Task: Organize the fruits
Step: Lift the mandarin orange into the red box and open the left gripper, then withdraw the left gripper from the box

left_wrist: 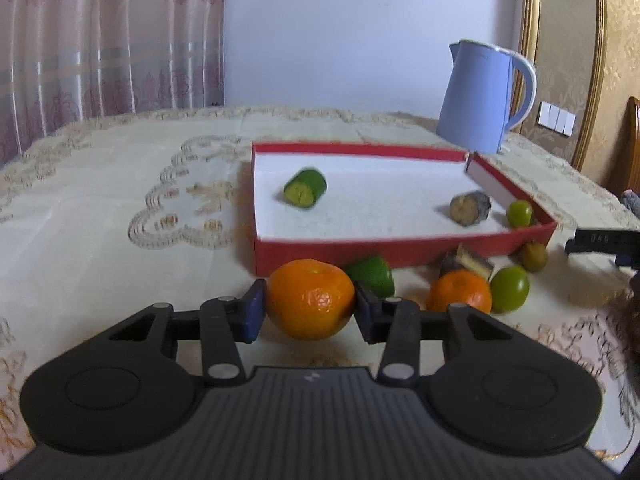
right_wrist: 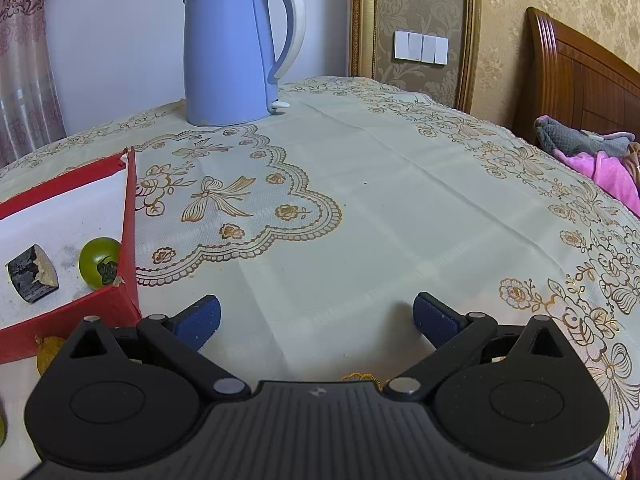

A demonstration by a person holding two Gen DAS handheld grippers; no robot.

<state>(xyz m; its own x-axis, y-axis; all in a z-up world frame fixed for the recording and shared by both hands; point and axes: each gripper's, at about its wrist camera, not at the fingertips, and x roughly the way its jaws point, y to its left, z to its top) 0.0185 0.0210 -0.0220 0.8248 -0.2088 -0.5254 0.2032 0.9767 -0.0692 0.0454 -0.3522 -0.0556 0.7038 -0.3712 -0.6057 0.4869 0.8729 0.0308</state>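
Note:
My left gripper (left_wrist: 309, 300) is shut on an orange mandarin (left_wrist: 310, 300), its blue pads pressing both sides just above the tablecloth. Behind it lies a red box (left_wrist: 400, 152) with a white floor, holding a green cucumber piece (left_wrist: 305, 188), a dark chunk (left_wrist: 470, 208) and a small green fruit (left_wrist: 519, 213). In front of the box lie a green piece (left_wrist: 374, 280), a second mandarin (left_wrist: 460, 292), a round green fruit (left_wrist: 510, 288) and a brownish fruit (left_wrist: 534, 257). My right gripper (right_wrist: 316, 316) stands wide open over bare cloth, right of the box corner (right_wrist: 128, 220), nothing between its fingers.
A blue electric kettle (right_wrist: 236, 48) stands behind the box at the table's far side. A wooden headboard and pink cloth (right_wrist: 612, 172) lie past the right table edge. The embroidered tablecloth (right_wrist: 360, 200) stretches to the right of the box.

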